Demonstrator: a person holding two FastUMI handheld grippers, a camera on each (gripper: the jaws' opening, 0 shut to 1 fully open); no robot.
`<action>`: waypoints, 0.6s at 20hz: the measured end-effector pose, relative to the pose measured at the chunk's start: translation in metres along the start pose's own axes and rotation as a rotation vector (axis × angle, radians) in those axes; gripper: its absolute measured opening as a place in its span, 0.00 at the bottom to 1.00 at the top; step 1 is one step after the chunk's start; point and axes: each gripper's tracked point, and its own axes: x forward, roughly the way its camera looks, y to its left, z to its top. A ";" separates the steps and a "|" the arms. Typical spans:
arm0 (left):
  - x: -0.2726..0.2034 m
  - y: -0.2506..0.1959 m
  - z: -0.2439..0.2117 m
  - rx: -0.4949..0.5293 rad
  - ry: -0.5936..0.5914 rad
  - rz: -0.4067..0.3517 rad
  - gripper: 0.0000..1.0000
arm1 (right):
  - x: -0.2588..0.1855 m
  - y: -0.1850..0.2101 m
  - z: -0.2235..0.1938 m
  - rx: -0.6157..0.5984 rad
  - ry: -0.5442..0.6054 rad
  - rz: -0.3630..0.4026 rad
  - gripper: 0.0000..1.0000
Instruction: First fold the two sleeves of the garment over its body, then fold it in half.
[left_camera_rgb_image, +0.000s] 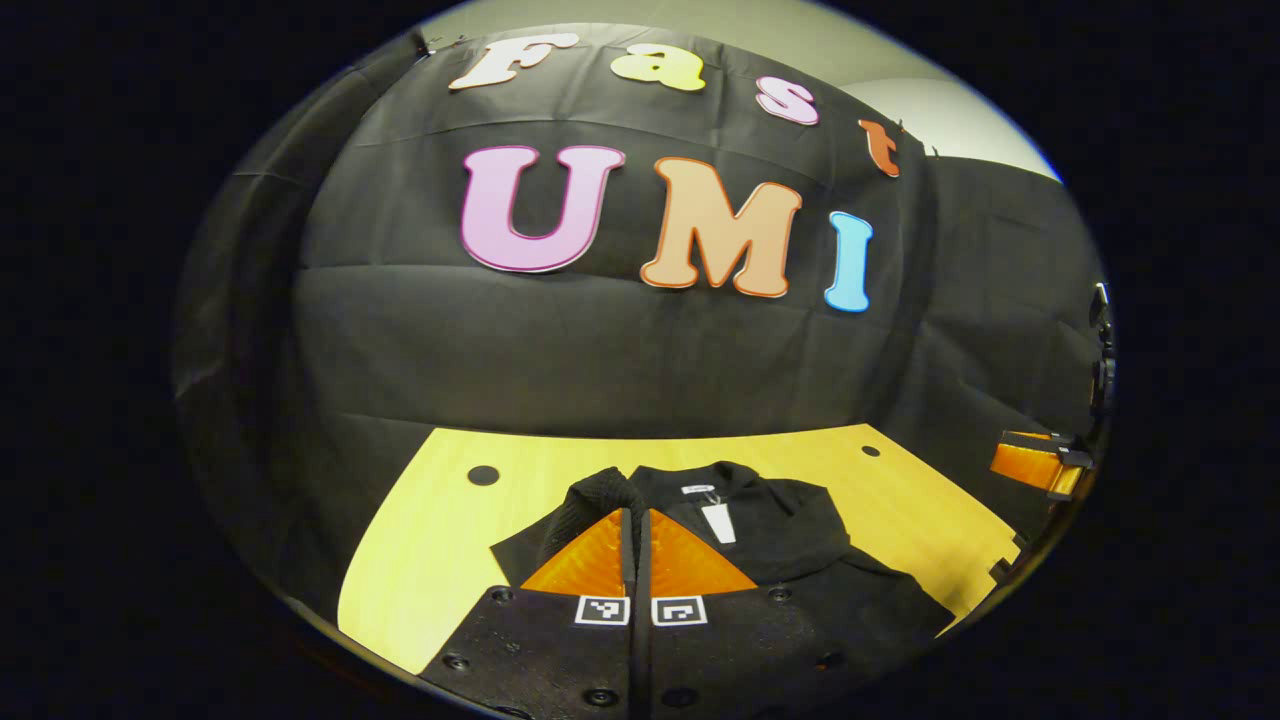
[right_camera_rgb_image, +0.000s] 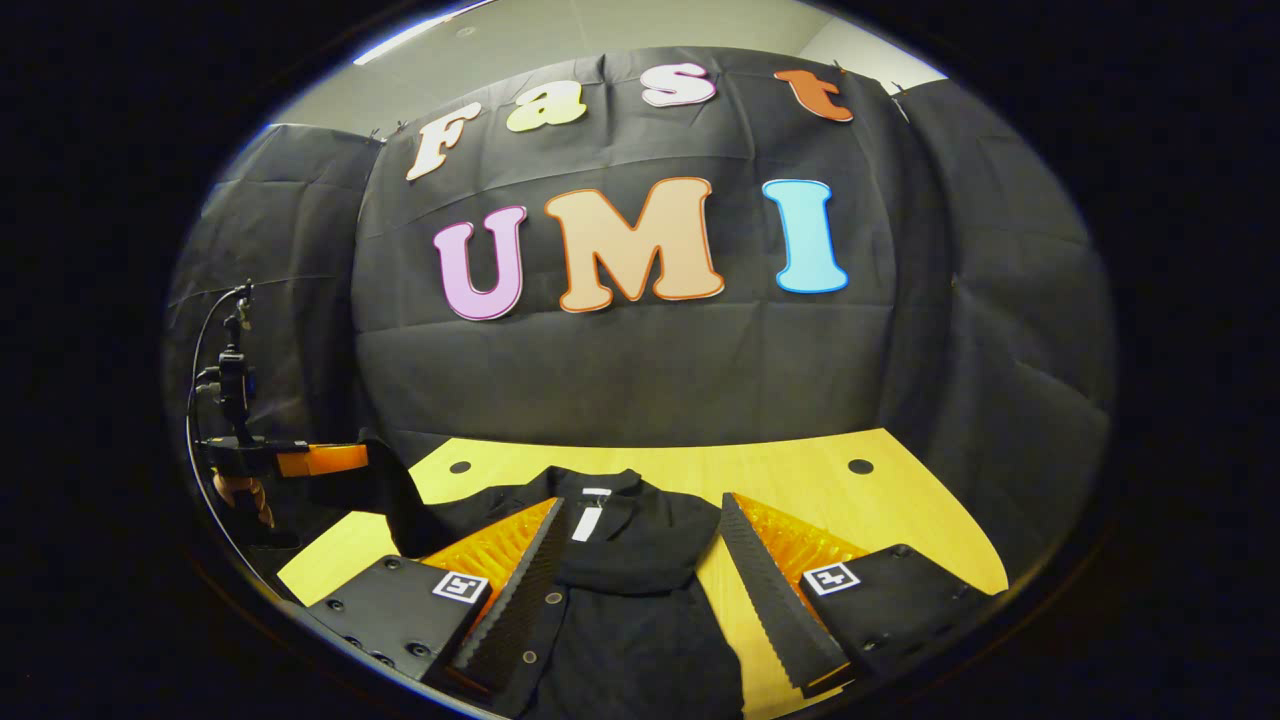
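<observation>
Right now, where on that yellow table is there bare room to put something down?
Bare wood runs along the table's far edge, between the black garment's collar and the booth wall. More lies to the garment's right, around the right gripper. The near middle is crowded by the garment and the left gripper.

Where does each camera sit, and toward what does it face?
Left gripper view: rides on the left gripper, its fingers together, over the black garment on the yellow table.
Right gripper view: rides on the right gripper, its fingers apart.
Both views share the garment, the table and the booth wall.
</observation>
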 end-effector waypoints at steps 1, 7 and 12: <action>0.007 -0.011 -0.001 0.006 0.005 -0.016 0.00 | -0.003 -0.008 -0.001 0.010 0.002 -0.009 0.94; 0.048 -0.071 0.000 0.036 0.028 -0.091 0.00 | -0.022 -0.064 -0.011 0.050 0.002 -0.080 0.98; 0.082 -0.121 -0.006 0.054 0.046 -0.146 0.00 | -0.034 -0.102 -0.020 0.076 0.003 -0.121 0.98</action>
